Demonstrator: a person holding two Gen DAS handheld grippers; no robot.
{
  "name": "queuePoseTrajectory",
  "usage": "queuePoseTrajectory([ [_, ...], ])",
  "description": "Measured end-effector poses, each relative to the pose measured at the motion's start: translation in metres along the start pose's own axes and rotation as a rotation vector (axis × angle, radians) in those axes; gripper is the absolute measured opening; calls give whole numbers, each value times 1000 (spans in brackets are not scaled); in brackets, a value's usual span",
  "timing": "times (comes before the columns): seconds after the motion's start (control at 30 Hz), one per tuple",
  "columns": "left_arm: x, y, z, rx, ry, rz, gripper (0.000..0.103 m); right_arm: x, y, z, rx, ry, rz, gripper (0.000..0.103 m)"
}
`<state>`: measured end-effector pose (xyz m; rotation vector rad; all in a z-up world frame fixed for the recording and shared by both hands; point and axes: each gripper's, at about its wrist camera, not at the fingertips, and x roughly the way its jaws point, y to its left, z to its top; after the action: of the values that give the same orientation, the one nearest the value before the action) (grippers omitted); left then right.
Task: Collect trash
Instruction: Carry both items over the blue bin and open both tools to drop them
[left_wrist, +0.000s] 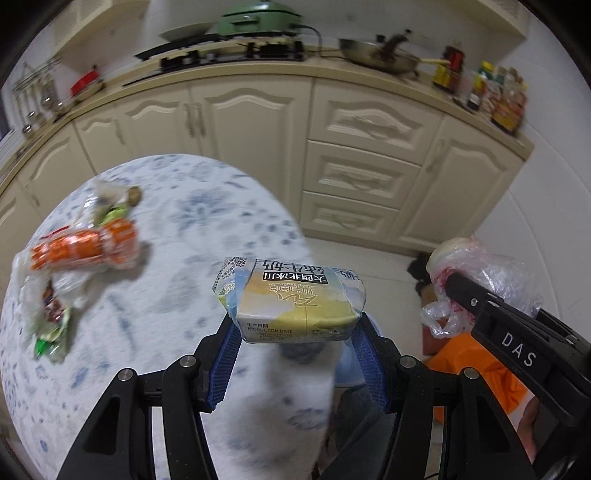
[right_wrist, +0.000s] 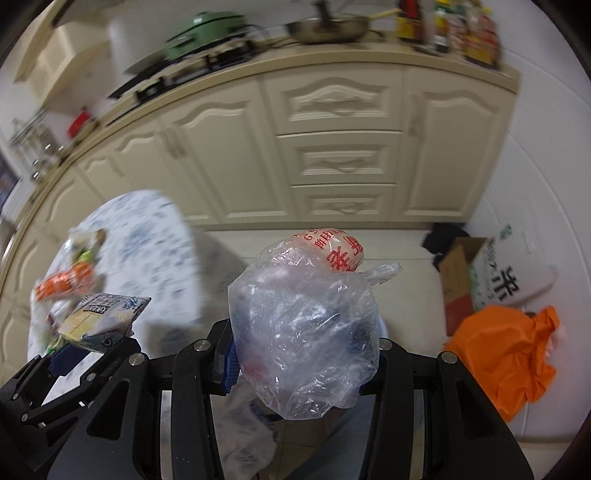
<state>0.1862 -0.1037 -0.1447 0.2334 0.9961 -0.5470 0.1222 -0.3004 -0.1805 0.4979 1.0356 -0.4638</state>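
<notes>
My left gripper (left_wrist: 295, 325) is shut on a flattened yellow and blue milk carton (left_wrist: 291, 299), held over the right edge of the round floral table (left_wrist: 166, 317). The carton also shows in the right wrist view (right_wrist: 99, 321). My right gripper (right_wrist: 303, 354) is shut on a crumpled clear plastic bag with red print (right_wrist: 306, 332), held in the air right of the table. That bag also shows in the left wrist view (left_wrist: 480, 284). More trash lies on the table's left: an orange wrapper (left_wrist: 85, 251) and crumpled packets (left_wrist: 51, 317).
An orange bag (right_wrist: 506, 354) lies on the floor at the right, with a cardboard box (right_wrist: 461, 280) and a white sack (right_wrist: 517, 273) behind it. Cream kitchen cabinets (left_wrist: 332, 129) run along the back, with a stove, pans and bottles on the counter.
</notes>
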Motion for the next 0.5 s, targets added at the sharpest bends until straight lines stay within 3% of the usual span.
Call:
queuePoseTrajectory([
  [0.2,47,-34,23,71,56,-32,56,10,-44,6,77,13,-76,45],
  [0.5,113,-67,57,99,103,-54,57,29,-89,11,140,47,-139,45],
])
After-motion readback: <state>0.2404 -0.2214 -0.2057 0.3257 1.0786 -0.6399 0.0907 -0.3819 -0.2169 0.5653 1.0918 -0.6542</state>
